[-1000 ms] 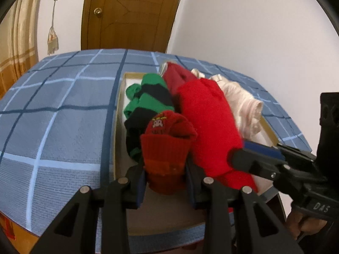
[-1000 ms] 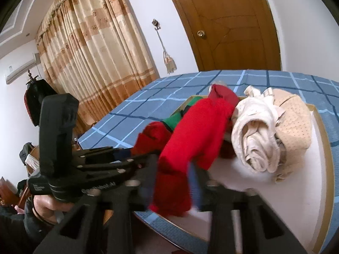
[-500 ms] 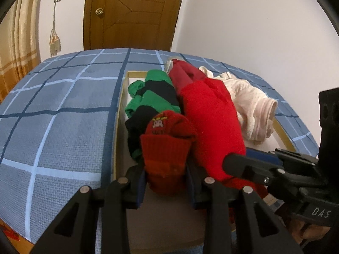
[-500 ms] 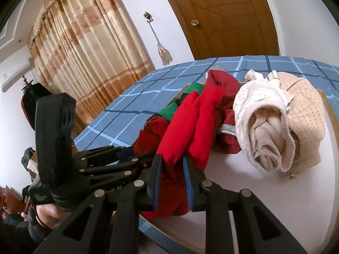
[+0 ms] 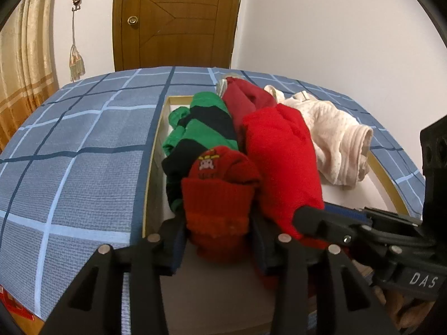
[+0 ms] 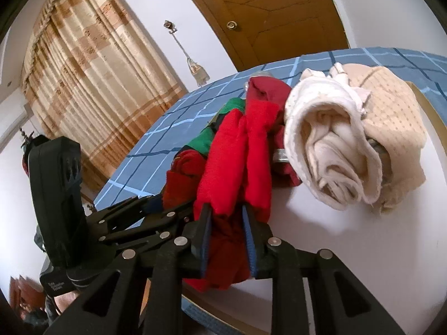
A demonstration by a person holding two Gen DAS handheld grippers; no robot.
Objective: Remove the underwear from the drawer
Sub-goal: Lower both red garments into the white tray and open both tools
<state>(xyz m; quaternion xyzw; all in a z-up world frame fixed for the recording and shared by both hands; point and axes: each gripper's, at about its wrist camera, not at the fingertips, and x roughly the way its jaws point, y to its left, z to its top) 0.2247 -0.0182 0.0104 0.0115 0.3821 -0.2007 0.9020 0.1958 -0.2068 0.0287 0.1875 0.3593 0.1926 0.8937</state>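
A shallow drawer [image 5: 156, 150] with a white floor lies on a blue checked bed. My left gripper [image 5: 218, 240] has a red knit roll [image 5: 220, 192] between its pads; the jaws are opening, and the pads still touch its sides. The roll's lower end rests on the drawer floor. My right gripper [image 6: 226, 223] pinches the lower end of a bright red garment [image 6: 237, 153], which bulges over the pads, and its jaws are opening too. In the left wrist view the right gripper [image 5: 304, 215] reaches in from the right onto that bright red garment [image 5: 279, 162].
Behind these lie a green and black striped piece [image 5: 204, 128], a dark red piece [image 5: 245, 100], a cream roll [image 6: 321, 145] and a beige dotted piece [image 6: 391, 106]. The white drawer floor [image 6: 363, 251] is bare at the right front. A hand holds the left gripper [image 6: 164, 206].
The left jaws have widened around the red knit roll. The right gripper has rolled and sunk a little, bringing the bright red garment down towards the drawer floor.
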